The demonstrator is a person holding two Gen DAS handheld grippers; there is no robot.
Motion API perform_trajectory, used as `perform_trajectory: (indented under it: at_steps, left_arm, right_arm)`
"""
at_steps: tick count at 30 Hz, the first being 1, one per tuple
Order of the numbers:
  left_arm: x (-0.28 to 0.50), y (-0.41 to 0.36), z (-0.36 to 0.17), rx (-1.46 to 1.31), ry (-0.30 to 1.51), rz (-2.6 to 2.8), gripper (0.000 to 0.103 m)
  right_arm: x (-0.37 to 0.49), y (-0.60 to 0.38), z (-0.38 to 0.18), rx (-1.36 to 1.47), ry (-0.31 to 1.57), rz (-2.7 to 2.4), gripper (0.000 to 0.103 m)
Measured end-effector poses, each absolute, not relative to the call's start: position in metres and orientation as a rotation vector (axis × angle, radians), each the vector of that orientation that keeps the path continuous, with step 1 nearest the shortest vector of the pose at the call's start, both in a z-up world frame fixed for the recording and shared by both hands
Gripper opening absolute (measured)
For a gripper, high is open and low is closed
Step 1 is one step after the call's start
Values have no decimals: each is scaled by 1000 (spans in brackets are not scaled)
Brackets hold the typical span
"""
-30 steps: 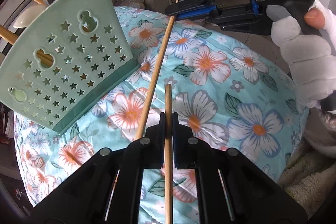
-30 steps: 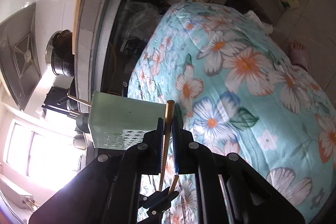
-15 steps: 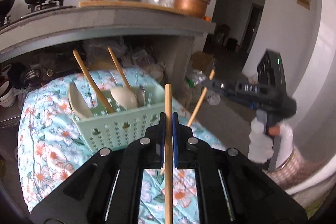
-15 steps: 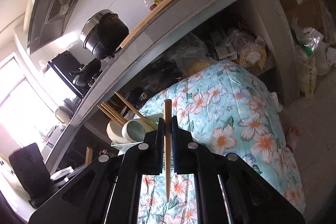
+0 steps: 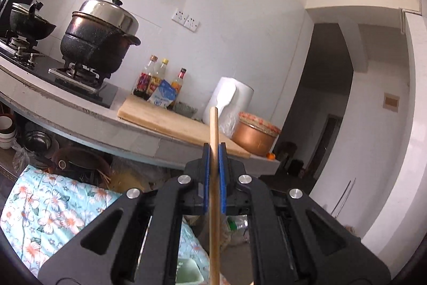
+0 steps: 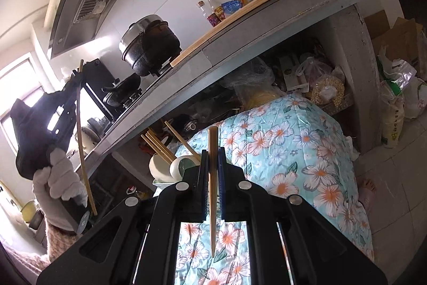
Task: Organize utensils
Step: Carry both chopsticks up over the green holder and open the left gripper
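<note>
White kitchen walls and an open doorway fill the left wrist view, with bare air ahead of the left tool [image 5: 213, 172] above the grey desk [image 5: 133, 132] that carries a black pot [image 5: 98, 42], three bottles [image 5: 160, 79], a cutting board [image 5: 170, 124] and a copper bowl [image 5: 256, 135]. Below the desk's front edge sits a table under a flowered cloth [image 6: 293, 151]; its right side drops to open tiled floor, while its far end runs close under the desk's overhang among bags and clutter.

Each tool is clamped narrow on one chopstick. The left chopstick [image 5: 214, 178] is a plain, pale wooden rod, pinched between the blue pads and running straight along the tool's line, its blunt end standing out past the fingertips. From the right wrist view this left tool [image 6: 77, 79] shows raised at the left in a white-gloved hand [image 6: 61, 178], the chopstick's long remainder slanting down behind the grip.

The right tool [image 6: 213, 167] pinches the right chopstick [image 6: 212, 178], a similar wooden stick, blunt end forward and tapered tip trailing back between the arms. Just beyond its fingertips, on the cloth's near left part, a pale green basket [image 6: 165, 182] holds white spoons [image 6: 181, 164] and several chopsticks [image 6: 160, 148] leaning upward.
</note>
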State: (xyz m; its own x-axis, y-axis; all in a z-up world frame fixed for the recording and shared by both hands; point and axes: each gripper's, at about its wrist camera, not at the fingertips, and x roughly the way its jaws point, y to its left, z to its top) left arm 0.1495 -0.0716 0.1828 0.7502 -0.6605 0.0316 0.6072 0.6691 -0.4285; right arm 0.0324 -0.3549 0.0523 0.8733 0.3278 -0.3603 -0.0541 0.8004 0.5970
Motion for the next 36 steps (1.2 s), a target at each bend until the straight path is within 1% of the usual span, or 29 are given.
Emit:
perform_trajectory:
  at_steps: [2, 5, 19, 24, 36]
  left_arm:
    - [156, -75, 188, -461, 94, -691, 5]
    - [174, -82, 188, -502, 98, -674, 5]
    - [218, -115, 140, -512, 121, -586, 5]
    - [225, -116, 122, -512, 144, -579, 5]
    - [228, -111, 97, -496, 128, -563, 5]
  right_arm:
    - [33, -359, 51, 619, 470, 215, 7]
    - [36, -364, 48, 638, 477, 223, 7]
    - [45, -375, 39, 677, 483, 228, 7]
    - [45, -378, 37, 690, 479, 206, 7]
    - [54, -378, 30, 698, 507, 169, 7]
